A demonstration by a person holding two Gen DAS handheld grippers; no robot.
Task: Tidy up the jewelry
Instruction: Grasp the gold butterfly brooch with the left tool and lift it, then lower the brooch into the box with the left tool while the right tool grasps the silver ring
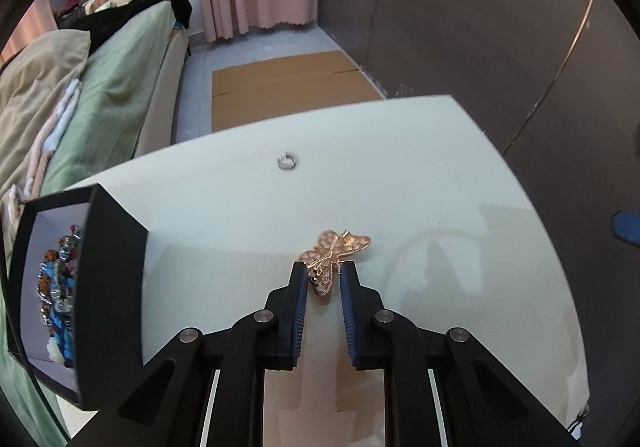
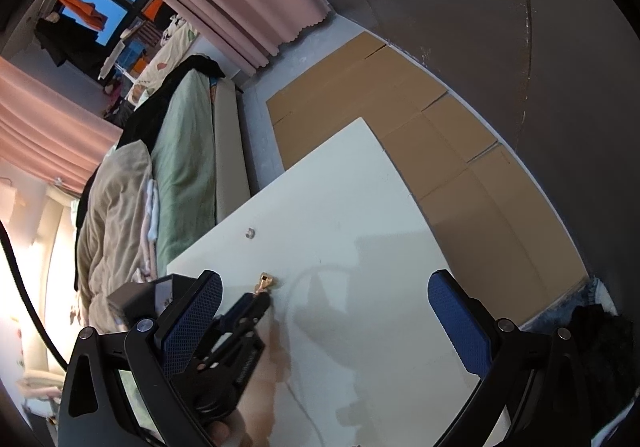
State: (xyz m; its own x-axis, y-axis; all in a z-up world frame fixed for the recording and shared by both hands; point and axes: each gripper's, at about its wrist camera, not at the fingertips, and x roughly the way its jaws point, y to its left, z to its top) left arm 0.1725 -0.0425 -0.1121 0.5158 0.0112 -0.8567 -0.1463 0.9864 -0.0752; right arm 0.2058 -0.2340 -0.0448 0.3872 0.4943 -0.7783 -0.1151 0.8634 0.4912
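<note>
Pinching a filigree rose-gold butterfly brooch [image 1: 334, 257] between ribbed blue pads, the left gripper [image 1: 324, 273] holds it at the smooth white table [image 1: 460, 187]. Beyond the brooch lies a small silver ring [image 1: 287, 160]; left of it, a black box [image 1: 116, 247] of beads. The right gripper [image 2: 324, 311] hangs spread wide.

black box [image 1: 112, 287] blocks the table's [image 1: 440, 175] left edge; only a small ring [image 1: 286, 160] interrupts the open middle.
</note>
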